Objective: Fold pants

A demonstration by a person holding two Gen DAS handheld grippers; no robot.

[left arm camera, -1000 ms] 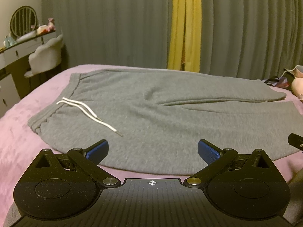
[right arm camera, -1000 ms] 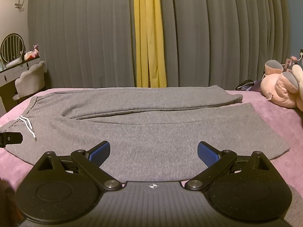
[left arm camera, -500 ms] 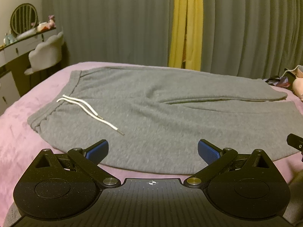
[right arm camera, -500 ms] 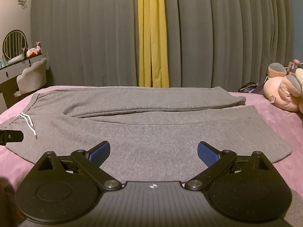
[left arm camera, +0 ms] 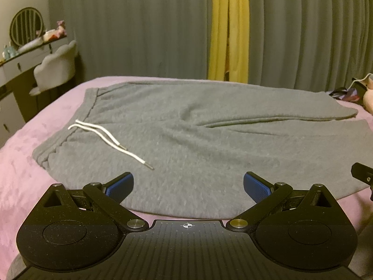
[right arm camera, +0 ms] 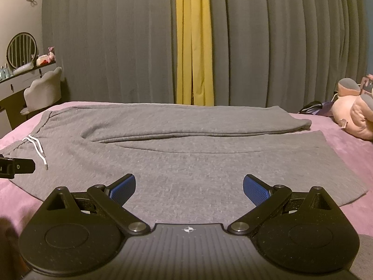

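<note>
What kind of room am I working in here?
Most likely a bedroom: grey pants lie on a pink-covered bed, a vanity desk with round mirror stands left, and a plush toy sits right.

1. Right gripper (right arm camera: 188, 187) at 6 o'clock, blue pads (right arm camera: 255, 190) spread wide over the near leg.
2. Grey pants (right arm camera: 186, 154) lie flat on the pink bedspread (right arm camera: 349, 149).
3. White drawstring (right arm camera: 38, 149) at 9 o'clock.
4. Plush toy (right arm camera: 354, 114) at 3 o'clock.

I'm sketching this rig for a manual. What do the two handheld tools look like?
Both look alike. The left tool and right tool each have a matte black ribbed body with a small white crosshair mark, round black side discs, silver pivot pins, black linkage arms and blue textured fingertips.
</note>
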